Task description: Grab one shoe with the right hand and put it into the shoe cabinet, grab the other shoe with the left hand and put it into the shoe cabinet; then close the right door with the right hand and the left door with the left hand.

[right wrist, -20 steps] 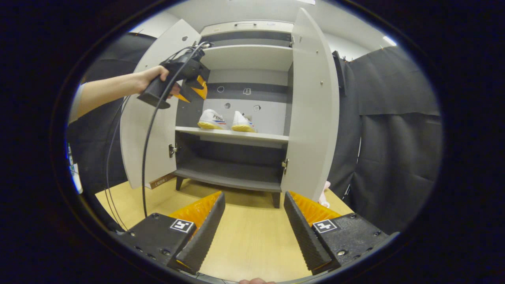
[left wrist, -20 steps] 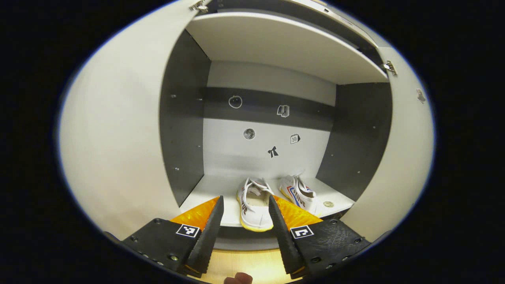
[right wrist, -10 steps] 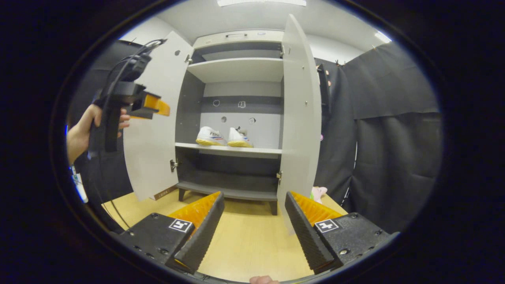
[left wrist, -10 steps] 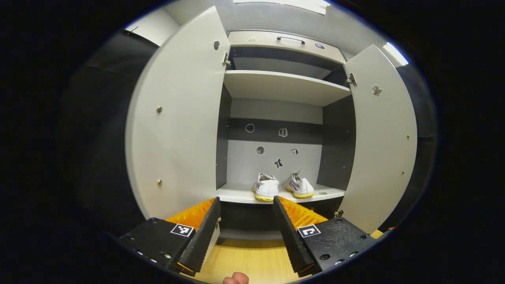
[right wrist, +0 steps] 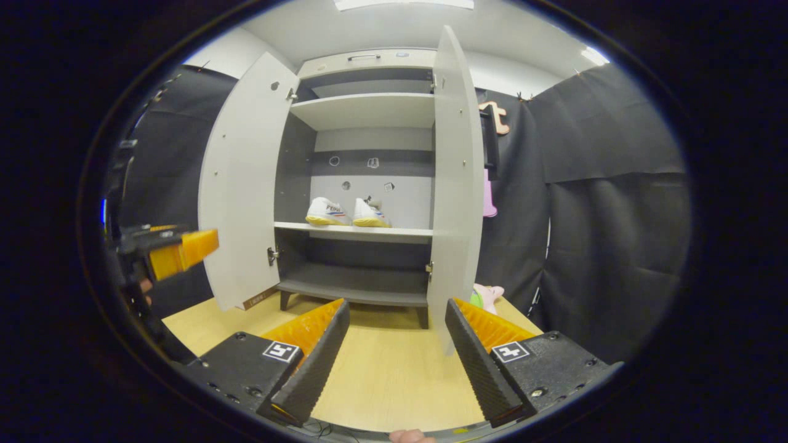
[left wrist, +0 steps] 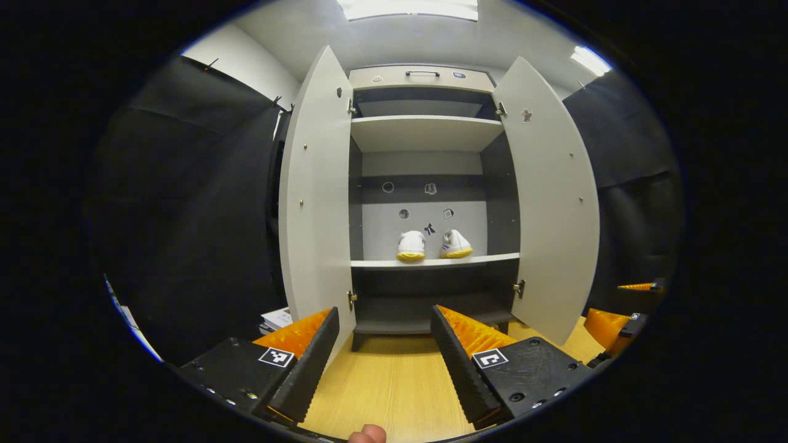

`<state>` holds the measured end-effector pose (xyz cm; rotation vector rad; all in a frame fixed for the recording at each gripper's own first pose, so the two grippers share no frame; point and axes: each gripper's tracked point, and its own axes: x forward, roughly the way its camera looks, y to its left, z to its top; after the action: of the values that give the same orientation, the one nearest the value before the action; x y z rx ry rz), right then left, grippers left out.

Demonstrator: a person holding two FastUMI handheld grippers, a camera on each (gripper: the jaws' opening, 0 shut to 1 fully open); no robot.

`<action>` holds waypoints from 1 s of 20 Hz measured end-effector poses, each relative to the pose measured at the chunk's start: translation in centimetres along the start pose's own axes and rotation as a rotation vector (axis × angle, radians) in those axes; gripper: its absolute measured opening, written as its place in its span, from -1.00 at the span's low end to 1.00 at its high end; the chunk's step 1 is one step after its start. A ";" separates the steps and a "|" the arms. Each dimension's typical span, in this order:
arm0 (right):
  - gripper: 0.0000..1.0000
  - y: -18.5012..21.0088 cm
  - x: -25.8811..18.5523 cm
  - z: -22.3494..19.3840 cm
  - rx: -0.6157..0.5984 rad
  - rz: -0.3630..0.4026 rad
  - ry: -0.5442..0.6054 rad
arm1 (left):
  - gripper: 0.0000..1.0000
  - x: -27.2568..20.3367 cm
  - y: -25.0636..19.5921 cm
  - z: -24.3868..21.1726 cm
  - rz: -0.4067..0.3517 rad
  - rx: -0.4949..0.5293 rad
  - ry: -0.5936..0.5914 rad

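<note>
White shoes, two of them, sit side by side on the middle shelf (left wrist: pixel 431 263) of the cabinet (left wrist: pixel 425 77): left shoe (left wrist: pixel 411 245) and right shoe (left wrist: pixel 456 244) in the left gripper view, nearly touching, yellow soles at the shelf's front part. In the right gripper view the same pair shows as shoe with striped side (right wrist: pixel 327 211) and its neighbour (right wrist: pixel 370 213).

Both doors stand open. Left door (left wrist: pixel 318 197) and right door (left wrist: pixel 551 197) swing outward toward the camera in the left gripper view; in the right gripper view the right door (right wrist: pixel 457 184) is seen almost edge-on, the left door (right wrist: pixel 243 184) at an angle.

Left gripper (left wrist: pixel 383 357): fingers wide apart, nothing between them, held over the wood floor (left wrist: pixel 394 394) well back from the cabinet. Also seen at the left edge of the right gripper view (right wrist: pixel 175 249), beside the left door.

Right gripper (right wrist: pixel 397 357): fingers wide apart, empty, over the floor in front of the right door's lower edge. Seen too at the right edge of the left gripper view (left wrist: pixel 622 307).

Small stickers (left wrist: pixel 430 188) dot the cabinet's back panel above the shoes. Pink soft object (right wrist: pixel 489 295) lies on the floor just right of the right door.
</note>
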<state>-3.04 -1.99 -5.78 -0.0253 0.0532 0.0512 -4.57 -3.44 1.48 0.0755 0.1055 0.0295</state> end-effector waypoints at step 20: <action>0.96 -14.7 -0.6 12.2 0.051 -0.246 -0.124 | 0.73 -2.4 -2.5 -3.4 -0.074 -0.001 0.058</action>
<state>-2.28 -16.39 6.76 0.0228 -0.0726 -0.1948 -7.23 -5.81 -1.82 0.0694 0.1662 -0.0422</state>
